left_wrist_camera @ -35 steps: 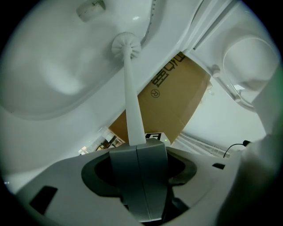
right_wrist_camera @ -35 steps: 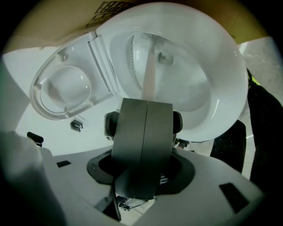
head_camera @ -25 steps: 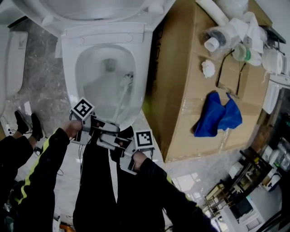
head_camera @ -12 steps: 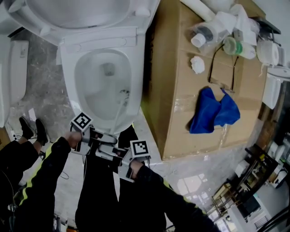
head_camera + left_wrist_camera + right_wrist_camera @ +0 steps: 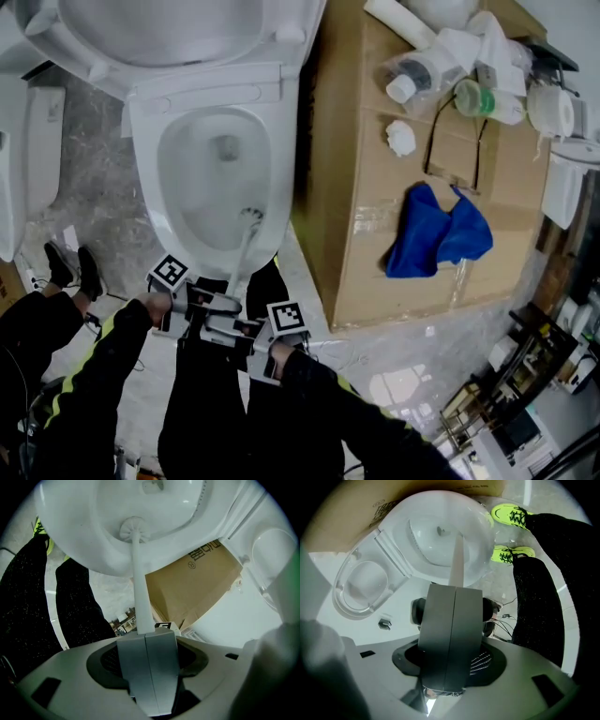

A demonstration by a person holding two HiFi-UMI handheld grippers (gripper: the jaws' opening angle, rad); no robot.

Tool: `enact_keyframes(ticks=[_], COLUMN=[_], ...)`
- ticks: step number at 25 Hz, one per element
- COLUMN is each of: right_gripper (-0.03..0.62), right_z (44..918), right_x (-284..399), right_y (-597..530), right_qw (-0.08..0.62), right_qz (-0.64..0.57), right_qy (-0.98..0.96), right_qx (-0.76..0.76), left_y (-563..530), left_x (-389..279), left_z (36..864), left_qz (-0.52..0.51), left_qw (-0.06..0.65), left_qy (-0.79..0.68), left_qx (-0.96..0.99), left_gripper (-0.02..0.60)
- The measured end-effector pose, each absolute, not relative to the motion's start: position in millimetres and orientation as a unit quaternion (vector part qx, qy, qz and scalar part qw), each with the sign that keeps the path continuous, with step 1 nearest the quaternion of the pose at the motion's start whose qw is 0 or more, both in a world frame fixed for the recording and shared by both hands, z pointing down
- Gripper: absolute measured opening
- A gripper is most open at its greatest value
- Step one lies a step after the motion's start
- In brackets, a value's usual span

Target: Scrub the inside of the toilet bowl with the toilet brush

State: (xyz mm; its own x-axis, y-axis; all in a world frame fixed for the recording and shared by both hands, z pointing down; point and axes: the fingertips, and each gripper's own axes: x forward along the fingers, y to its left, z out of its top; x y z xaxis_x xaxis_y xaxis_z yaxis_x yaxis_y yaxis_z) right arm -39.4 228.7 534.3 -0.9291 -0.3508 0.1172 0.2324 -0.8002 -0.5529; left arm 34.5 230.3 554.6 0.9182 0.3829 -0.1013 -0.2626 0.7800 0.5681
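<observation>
In the head view, the toilet brush [image 5: 242, 248] is reaching from the person's lap into the toilet bowl [image 5: 150, 187], its head resting low on the near wall. The left claw [image 5: 214, 302] and right claw [image 5: 246, 330] are both lining up along the handle, the left one farther forward. A cardboard box [image 5: 375, 234] is standing just beside the bowl.

In the left gripper view, the left claw [image 5: 146, 637] is sitting fully closed on the white handle [image 5: 140, 588], which is running up to the round brush head [image 5: 131, 529] against the porcelain.

In the right gripper view, the right claw [image 5: 454, 590] is also pressed shut, with the handle [image 5: 457, 566] emerging from its tips (so it is apparently clamping the handle's rear end).

The risk, as I judge it: the head is working close under the near rim, so pulling farther back could lift it out and flick water onto the trousers; the slim handle could also twist in the claws.

Compared with a second ago, the brush head has been sliding from the bowl's right wall down toward the near wall.
</observation>
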Motion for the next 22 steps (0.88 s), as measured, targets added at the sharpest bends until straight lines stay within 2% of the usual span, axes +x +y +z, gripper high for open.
enact_keyframes(ticks=[12,22], right_gripper=[0.207,0.204], right_z=[525.9,526.2], right_x=[-46.2,-47.8], right_y=[238.3,249.9], right_qw=[0.121,0.009], right_qz=[-0.960,-0.974], right_qy=[0.245,0.228], right_qx=[-0.064,-0.003], left_y=[234.5,228.9], left_x=[24.9,17.8], left_z=[552.6,556.0], left_qz=[0.140,0.038], left_qw=[0.952,0.964], left_qy=[0.053,-0.019], left_qx=[0.266,0.261], left_gripper=[0.244,0.244])
